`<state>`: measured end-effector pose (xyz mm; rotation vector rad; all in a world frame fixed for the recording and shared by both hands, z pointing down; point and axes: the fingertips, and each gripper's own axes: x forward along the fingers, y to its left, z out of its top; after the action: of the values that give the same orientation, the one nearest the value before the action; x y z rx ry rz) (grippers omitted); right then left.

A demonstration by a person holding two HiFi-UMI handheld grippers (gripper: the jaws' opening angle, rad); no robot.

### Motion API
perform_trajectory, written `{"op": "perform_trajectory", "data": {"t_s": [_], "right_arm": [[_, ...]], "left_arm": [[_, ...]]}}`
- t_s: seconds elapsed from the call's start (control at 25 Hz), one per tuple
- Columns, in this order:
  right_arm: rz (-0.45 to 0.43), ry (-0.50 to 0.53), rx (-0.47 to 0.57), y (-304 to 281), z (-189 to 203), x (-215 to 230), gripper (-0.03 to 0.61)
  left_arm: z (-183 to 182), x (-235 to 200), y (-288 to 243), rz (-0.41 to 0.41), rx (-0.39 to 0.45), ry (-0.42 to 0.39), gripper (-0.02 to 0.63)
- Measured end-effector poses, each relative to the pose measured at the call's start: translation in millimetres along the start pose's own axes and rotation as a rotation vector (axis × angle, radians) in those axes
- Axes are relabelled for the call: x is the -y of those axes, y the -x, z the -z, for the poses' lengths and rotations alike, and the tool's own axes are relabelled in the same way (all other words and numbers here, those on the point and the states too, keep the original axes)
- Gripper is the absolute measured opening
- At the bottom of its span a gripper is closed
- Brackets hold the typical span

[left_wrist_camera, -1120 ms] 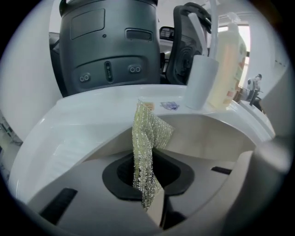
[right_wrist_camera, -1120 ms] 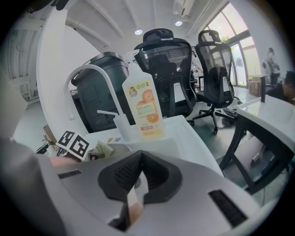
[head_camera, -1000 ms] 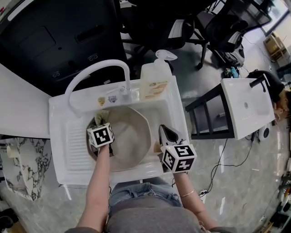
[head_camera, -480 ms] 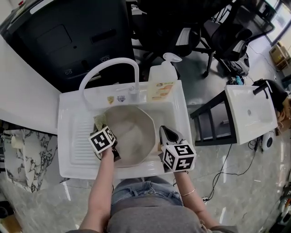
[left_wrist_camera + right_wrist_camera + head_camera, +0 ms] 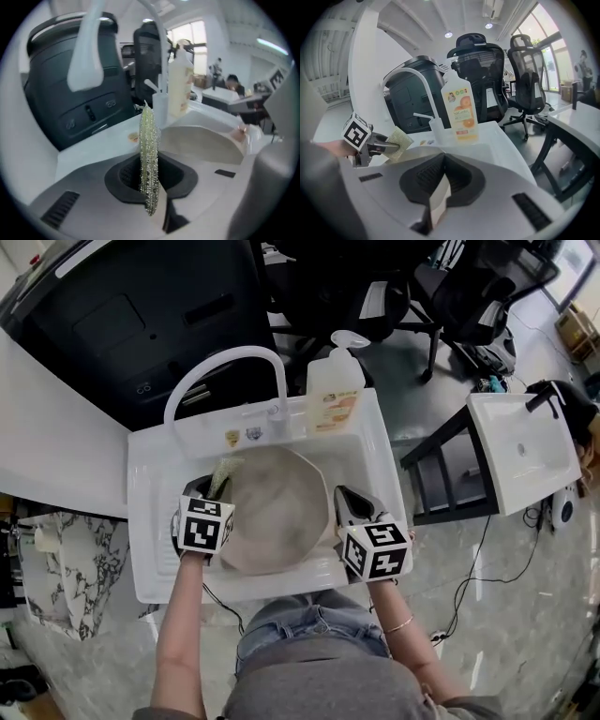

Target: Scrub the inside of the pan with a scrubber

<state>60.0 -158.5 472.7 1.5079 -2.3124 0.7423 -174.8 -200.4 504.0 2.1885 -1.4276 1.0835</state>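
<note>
The left gripper [image 5: 209,491] has its grey fingers [image 5: 89,201] clenched on a thin, flat scrubber [image 5: 149,154]. The scrubber is a pale green-yellow pad with a coarse, glittery weave. It stands on edge between the black pads. In the head view it sticks out over the back-left rim of the pan [image 5: 272,512]; whether it touches the pan cannot be told.

The pan is round, wide and shallow, with a dull beige-grey inside. It sits in the basin of a glossy white sink [image 5: 155,521] that has a ribbed draining board on its left.

The right gripper [image 5: 345,505] is at the pan's right side. Its fingers are closed on the pan's thin pale rim, seen edge-on in the right gripper view.

Behind the basin rise an arched white tap [image 5: 225,367] and a clear plastic soap bottle [image 5: 335,390] with an orange label.
</note>
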Motion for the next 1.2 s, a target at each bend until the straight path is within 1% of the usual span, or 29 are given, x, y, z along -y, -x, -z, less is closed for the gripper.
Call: {"op": "perform_trajectory", "data": {"t_s": [0.08,0.12,0.28,0.32,0.36,0.4,0.52,0.64,0.72,0.8,0.96,1.2], "right_arm": [[0.011,-0.007,0.001,3,3,0,0.011],[0.018,-0.011,0.001,5,4,1,0.011],[0.045,-0.024,0.0,13,10,4,0.011],[0.052,-0.027,0.001,15,11,5,0.011],[0.06,-0.032,0.003,18,11,6,0.011],[0.069,-0.036,0.005,20,12,8,0.011],[0.086,-0.045,0.008,24,14,11,0.011],[0.088,-0.045,0.007,25,16,8,0.011],[0.088,-0.043,0.005,26,17,5,0.011],[0.088,-0.043,0.004,26,18,2,0.011],[0.087,-0.042,0.006,27,18,-1,0.011],[0.074,-0.042,0.01,26,17,-9,0.011]], "left_arm": [[-7,4,-9,-0.035,-0.03,-0.248,0.061],[-10,7,-14,-0.065,-0.045,-0.385,0.061],[-8,18,-36,-0.222,-0.111,-1.018,0.061],[-3,19,-42,-0.235,-0.132,-1.14,0.061],[3,21,-49,-0.229,-0.157,-1.231,0.061],[10,21,-54,-0.215,-0.185,-1.301,0.061],[28,20,-63,-0.191,-0.281,-1.47,0.061],[53,21,-60,-0.135,-0.416,-1.572,0.061],[72,21,-54,-0.065,-0.504,-1.596,0.06],[90,19,-45,0.02,-0.586,-1.58,0.061],[111,21,-23,0.182,-0.74,-1.496,0.061],[136,30,1,0.329,-0.953,-1.474,0.061]]}}
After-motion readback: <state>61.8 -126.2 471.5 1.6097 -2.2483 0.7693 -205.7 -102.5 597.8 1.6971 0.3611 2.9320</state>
